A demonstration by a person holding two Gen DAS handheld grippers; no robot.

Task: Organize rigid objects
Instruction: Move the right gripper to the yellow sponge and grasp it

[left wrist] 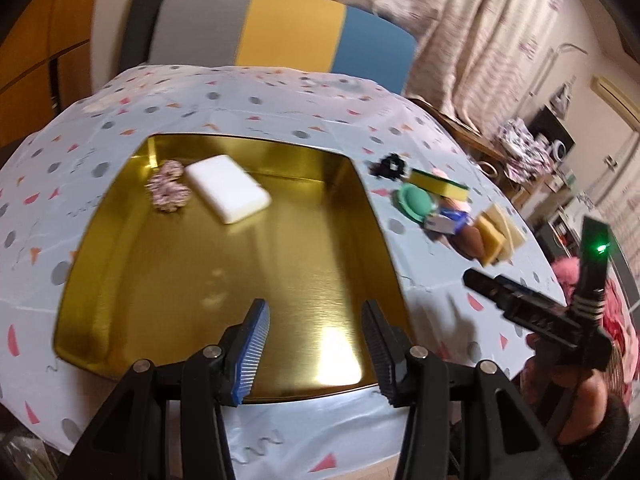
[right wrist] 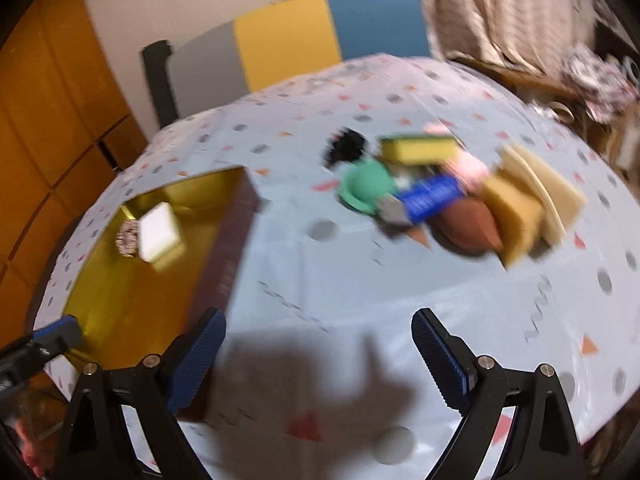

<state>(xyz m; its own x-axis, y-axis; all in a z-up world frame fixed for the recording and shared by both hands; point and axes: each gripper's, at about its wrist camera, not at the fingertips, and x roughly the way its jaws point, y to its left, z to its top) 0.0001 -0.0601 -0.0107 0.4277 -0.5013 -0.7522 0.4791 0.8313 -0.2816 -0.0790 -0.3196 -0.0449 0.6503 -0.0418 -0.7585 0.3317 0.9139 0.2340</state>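
Observation:
A gold tray (left wrist: 160, 280) lies on the patterned table. In it are a white block (left wrist: 228, 188) and a floral scrunchie (left wrist: 168, 186); both also show in the right wrist view, the block (right wrist: 158, 232) beside the scrunchie (right wrist: 127, 238). A pile lies right of the tray: black hair claw (left wrist: 387, 166), yellow-green sponge (left wrist: 438, 185), green round case (left wrist: 416, 202), blue item (right wrist: 430, 194), brown egg-shaped sponge (right wrist: 466, 226), tan sponges (right wrist: 520, 204). My left gripper (left wrist: 316, 348) is open and empty over the tray's near edge. My right gripper (right wrist: 320, 360) is open and empty over bare cloth.
A chair (left wrist: 288, 32) with grey, yellow and blue panels stands behind the table. Curtains (left wrist: 480, 40) hang at the back right. A wooden cabinet (right wrist: 48, 120) is to the left. The right gripper's body (left wrist: 560, 304) shows in the left wrist view.

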